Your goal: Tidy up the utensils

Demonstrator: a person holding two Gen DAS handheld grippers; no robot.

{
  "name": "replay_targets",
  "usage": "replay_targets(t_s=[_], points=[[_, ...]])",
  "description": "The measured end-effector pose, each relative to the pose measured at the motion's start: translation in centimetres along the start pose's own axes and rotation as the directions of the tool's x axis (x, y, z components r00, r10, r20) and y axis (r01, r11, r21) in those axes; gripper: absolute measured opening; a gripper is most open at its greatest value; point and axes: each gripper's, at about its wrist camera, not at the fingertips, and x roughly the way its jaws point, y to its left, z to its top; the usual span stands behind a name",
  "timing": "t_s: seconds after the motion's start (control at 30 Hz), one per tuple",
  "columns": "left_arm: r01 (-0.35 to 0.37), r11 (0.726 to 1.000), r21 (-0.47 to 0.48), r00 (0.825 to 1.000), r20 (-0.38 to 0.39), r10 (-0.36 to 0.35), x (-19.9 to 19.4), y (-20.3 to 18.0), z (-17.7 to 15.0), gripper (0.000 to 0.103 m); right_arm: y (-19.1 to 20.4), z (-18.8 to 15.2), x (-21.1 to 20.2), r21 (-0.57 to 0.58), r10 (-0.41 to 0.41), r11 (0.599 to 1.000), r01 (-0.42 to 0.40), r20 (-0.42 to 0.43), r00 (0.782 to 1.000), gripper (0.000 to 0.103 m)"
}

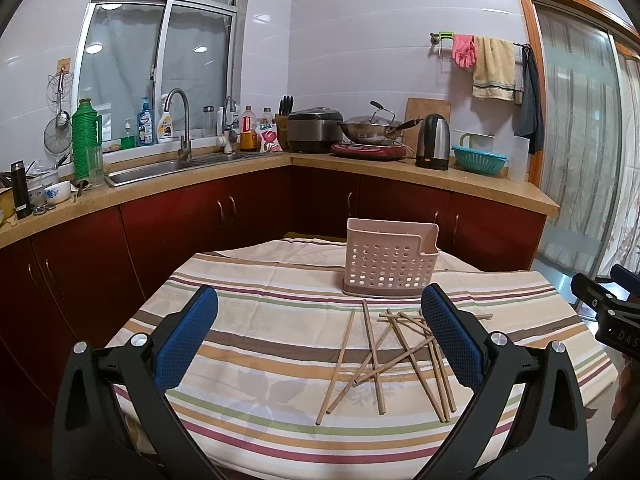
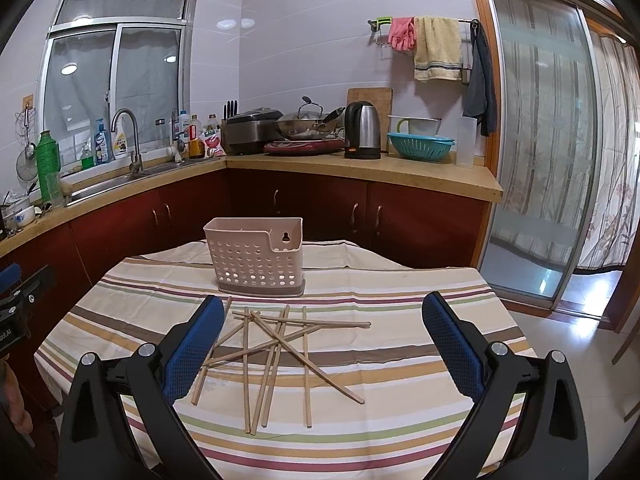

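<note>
Blue-padded fingers point(image 1: 188, 336) of the left claw point(image 1: 320, 336) stand spread wide apart over the striped cloth point(image 1: 248, 320) of the tabletop, gripping nothing. Between them, toward the right finger, lies a loose heap of wooden chopsticks point(image 1: 376, 356), crossed over one another and flat on the cloth (some run under that right finger in this view). Just beyond the heap stands a pink perforated holder point(image 1: 386, 260), upright, near the far edge of the tabletop. From the right wrist view the right claw point(image 2: 323, 340) is likewise released, its pads point(image 2: 452, 344) far apart and empty; the same chopsticks point(image 2: 276, 344) sit near its left finger and the holder point(image 2: 256, 256) behind them. Each claw shows at the edge of the other's view, beside the tabletop
</note>
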Motion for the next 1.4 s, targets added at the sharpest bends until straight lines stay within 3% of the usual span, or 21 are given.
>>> replay_targets(t_s=[1.4], points=[[0.015, 1.0, 0.016, 1.0, -0.025, -0.015, 0.7, -0.5, -1.1, 0.099, 1.0, -1.1, 0.8, 0.012, 0.016, 1.0, -0.016, -0.025, 1.0, 0.097]])
